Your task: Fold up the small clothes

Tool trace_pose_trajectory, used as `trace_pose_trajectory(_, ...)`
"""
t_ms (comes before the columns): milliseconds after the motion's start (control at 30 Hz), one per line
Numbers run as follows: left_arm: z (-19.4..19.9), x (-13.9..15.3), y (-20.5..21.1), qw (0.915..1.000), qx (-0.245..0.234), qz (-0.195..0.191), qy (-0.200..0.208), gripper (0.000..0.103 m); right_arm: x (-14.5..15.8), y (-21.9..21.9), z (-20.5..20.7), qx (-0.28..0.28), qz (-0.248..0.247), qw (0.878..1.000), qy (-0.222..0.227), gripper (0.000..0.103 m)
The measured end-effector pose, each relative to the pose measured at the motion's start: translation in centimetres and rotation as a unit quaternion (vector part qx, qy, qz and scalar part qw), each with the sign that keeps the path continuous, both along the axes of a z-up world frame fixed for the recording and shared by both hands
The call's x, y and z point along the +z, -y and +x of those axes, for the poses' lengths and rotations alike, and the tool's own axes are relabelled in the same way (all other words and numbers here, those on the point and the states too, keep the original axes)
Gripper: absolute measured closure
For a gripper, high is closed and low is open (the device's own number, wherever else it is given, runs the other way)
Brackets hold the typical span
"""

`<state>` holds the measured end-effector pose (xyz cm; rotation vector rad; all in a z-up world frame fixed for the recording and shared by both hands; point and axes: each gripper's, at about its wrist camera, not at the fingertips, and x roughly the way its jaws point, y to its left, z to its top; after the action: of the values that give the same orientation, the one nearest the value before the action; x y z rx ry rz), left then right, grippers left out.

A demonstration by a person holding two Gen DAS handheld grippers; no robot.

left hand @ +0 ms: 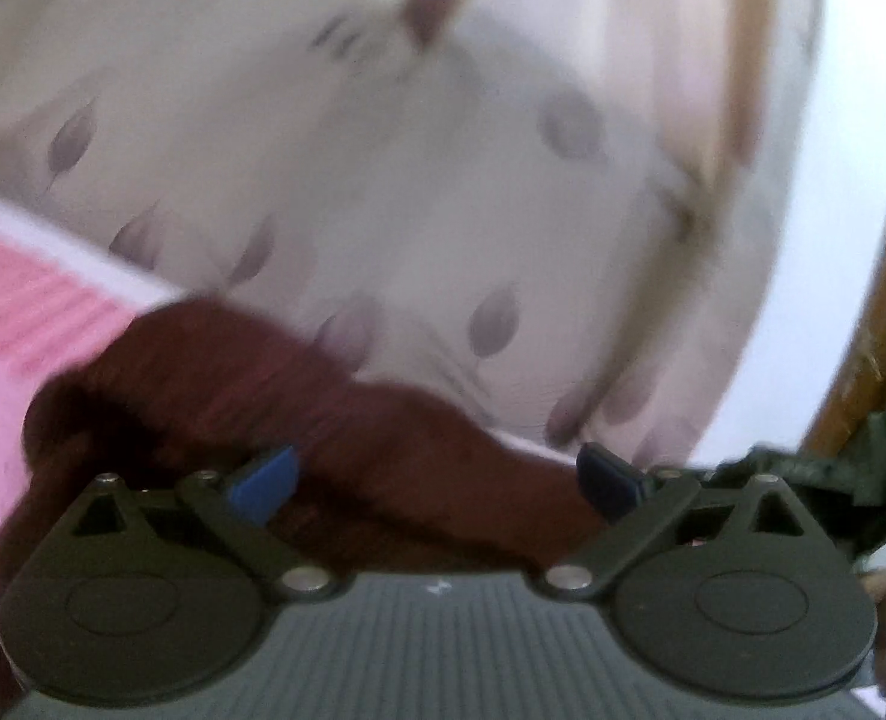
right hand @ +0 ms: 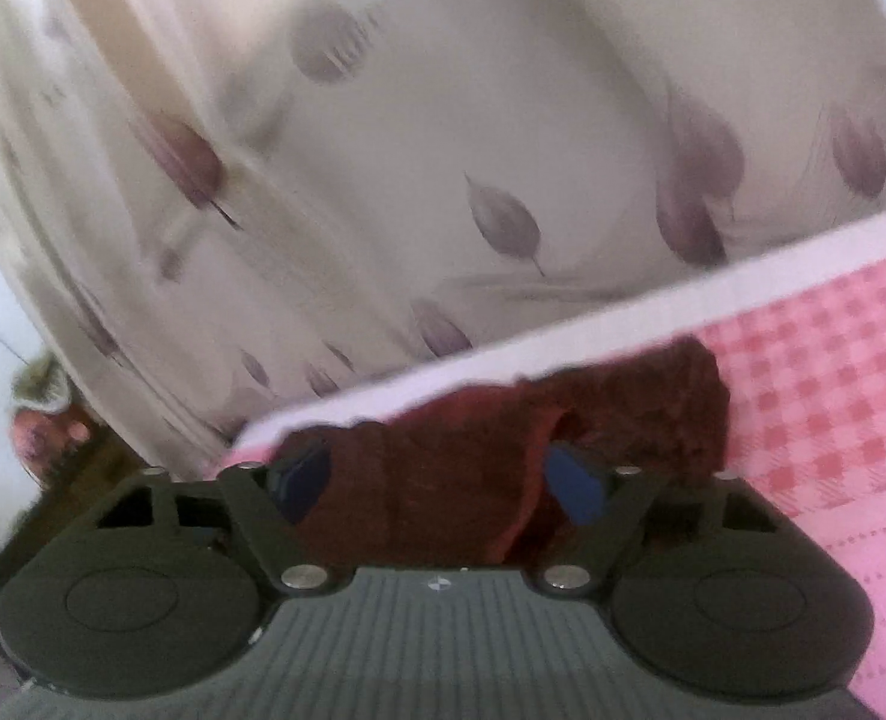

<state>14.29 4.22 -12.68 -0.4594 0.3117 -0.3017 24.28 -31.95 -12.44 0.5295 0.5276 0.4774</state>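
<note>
Between both grippers' spread fingers (left hand: 263,483) (right hand: 575,483) lies the maroon garment (left hand: 383,420) (right hand: 473,450), ungripped.

I see a dark maroon, fuzzy knitted small garment (left hand: 251,396) (right hand: 503,432), crumpled and bunched in thick folds, lying at the white-trimmed edge of the pink checked bed cover (right hand: 833,372) (left hand: 29,300).

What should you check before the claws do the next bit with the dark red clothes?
1. Left claw open: ok.
2. Right claw open: ok.
3. Dark red cloth lies between both claws' fingers: ok.
4. Cloth flat: not ok, it is bunched.
5. Cloth on the pink checked cover: ok, near its white edge.
6. Which garment edge to pinch: cannot tell, pictures are blurred.
</note>
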Motion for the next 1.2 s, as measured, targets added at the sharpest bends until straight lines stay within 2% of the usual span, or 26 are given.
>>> trace_pose_trajectory(67, 0.8, -0.7, -0.1, 0.9991, 0.01, -0.016, -0.037, 0.003, -0.9, -1.1, 1.5, -0.005, -0.034, 0.999, -0.029, 0.028)
trace_pose_trajectory(133, 0.6, -0.8, -0.6, 0.999, 0.015, -0.025, -0.033, 0.003, -2.1, -1.8, 2.5, -0.009, -0.045, 0.997, -0.059, 0.03)
trace_pose_trajectory(167, 0.5, -0.9, -0.8, 0.999, 0.019, -0.027, -0.031, 0.003, -2.6, -2.1, 2.8, -0.005, -0.045, 0.997, -0.07, 0.035)
trace_pose_trajectory(200, 0.5, -1.0, -0.9, 0.9988, 0.02, -0.028, -0.035, 0.003, -2.9, -2.6, 2.9, -0.005, -0.049, 0.996, -0.072, 0.057)
trace_pose_trajectory(233, 0.6, -1.0, -0.9, 0.9985, 0.023, -0.029, -0.041, 0.003, -2.9, -3.0, 2.9, -0.007, -0.058, 0.996, -0.066, 0.084)
trace_pose_trajectory(267, 0.6, -1.0, -0.9, 0.9981, 0.027, -0.031, -0.045, 0.003, -2.7, -3.5, 2.7, -0.011, -0.073, 0.996, -0.054, 0.089)
trace_pose_trajectory(333, 0.7, -1.2, -1.2, 0.9971, 0.037, -0.041, -0.052, 0.003, -1.7, -3.7, 2.1, -0.015, -0.079, 0.997, -0.019, 0.089)
trace_pose_trajectory(467, 0.4, -1.7, -2.0, 0.9944, 0.061, -0.061, -0.061, 0.003, 2.2, -2.7, -0.6, -0.035, -0.065, 0.994, 0.075, 0.089)
trace_pose_trajectory(533, 0.5, -1.9, -2.4, 0.9918, 0.079, -0.071, -0.07, 0.003, 3.1, -1.7, -1.4, -0.046, -0.073, 0.992, 0.093, 0.089)
trace_pose_trajectory(633, 0.4, -2.1, -2.9, 0.9886, 0.097, -0.09, -0.072, 0.003, 2.3, 0.0, -1.1, -0.062, -0.089, 0.991, 0.076, 0.089)
trace_pose_trajectory(767, -0.2, -2.0, -3.0, 0.9863, 0.126, -0.087, -0.062, 0.003, -1.2, 1.3, 0.2, -0.076, -0.088, 0.993, 0.02, 0.089)
trace_pose_trajectory(900, -0.9, -1.9, -3.4, 0.9814, 0.162, -0.092, -0.045, 0.003, -4.0, 1.4, 0.4, -0.081, -0.063, 0.995, -0.007, 0.089)
trace_pose_trajectory(1033, -0.7, -1.8, -3.6, 0.9784, 0.181, -0.088, -0.048, 0.003, -4.7, 1.0, 0.8, -0.081, -0.066, 0.994, -0.029, 0.091)
trace_pose_trajectory(1133, -0.4, -1.8, -3.7, 0.9783, 0.178, -0.089, -0.057, 0.003, -5.1, 1.0, 1.4, -0.087, -0.072, 0.992, -0.048, 0.093)
trace_pose_trajectory(1200, 0.1, -1.8, -3.6, 0.9815, 0.158, -0.082, -0.07, 0.003, -5.3, 0.8, 1.7, -0.083, -0.077, 0.992, -0.053, 0.093)
